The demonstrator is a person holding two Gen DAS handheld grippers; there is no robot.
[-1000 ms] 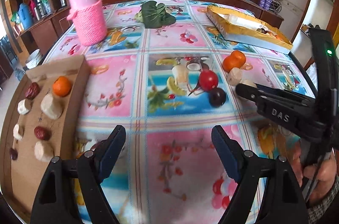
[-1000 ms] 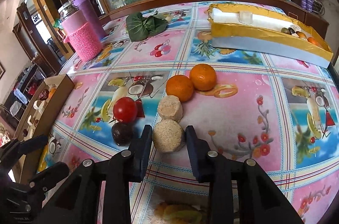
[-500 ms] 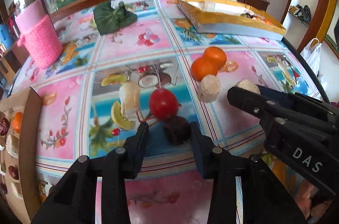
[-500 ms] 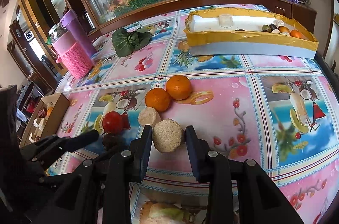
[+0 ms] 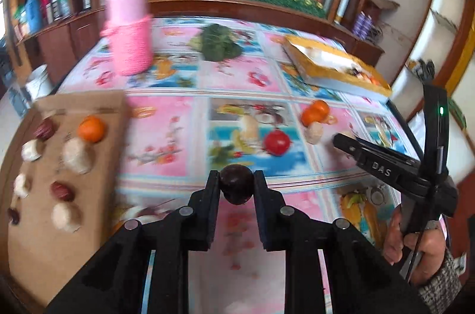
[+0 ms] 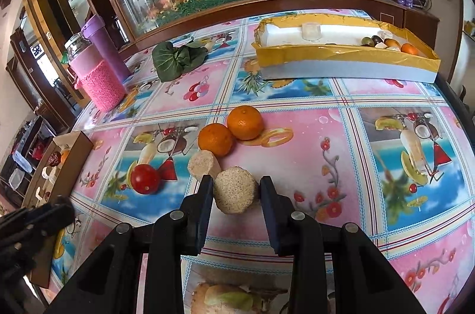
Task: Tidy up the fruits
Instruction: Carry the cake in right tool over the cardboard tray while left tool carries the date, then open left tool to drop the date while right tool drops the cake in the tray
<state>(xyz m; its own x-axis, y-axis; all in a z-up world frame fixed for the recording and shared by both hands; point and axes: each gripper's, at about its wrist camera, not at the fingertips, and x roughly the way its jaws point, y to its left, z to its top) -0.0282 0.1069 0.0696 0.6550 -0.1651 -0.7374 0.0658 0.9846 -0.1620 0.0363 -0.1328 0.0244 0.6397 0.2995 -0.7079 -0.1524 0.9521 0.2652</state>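
Half a second back, open around the dark round fruit (image 5: 236, 185) on the worktop (image 5: 166, 135); now left gripper (image 5: 236, 189) clenched on it, lifted, probably bound for the cardboard tray (image 5: 98, 213) at the left edge. Right gripper (image 6: 236, 189) released, bracketing the beige cut piece (image 6: 236, 189), not yet gripped

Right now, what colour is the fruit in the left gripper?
Dark purple-brown fruit, clearest in the left wrist view.

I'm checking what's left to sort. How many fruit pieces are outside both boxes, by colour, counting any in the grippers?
Orange fruits: 2
Beige pieces: 2, one within the right gripper
Red fruit: 1
Dark fruit: 1, held by the left gripper
Total: 6
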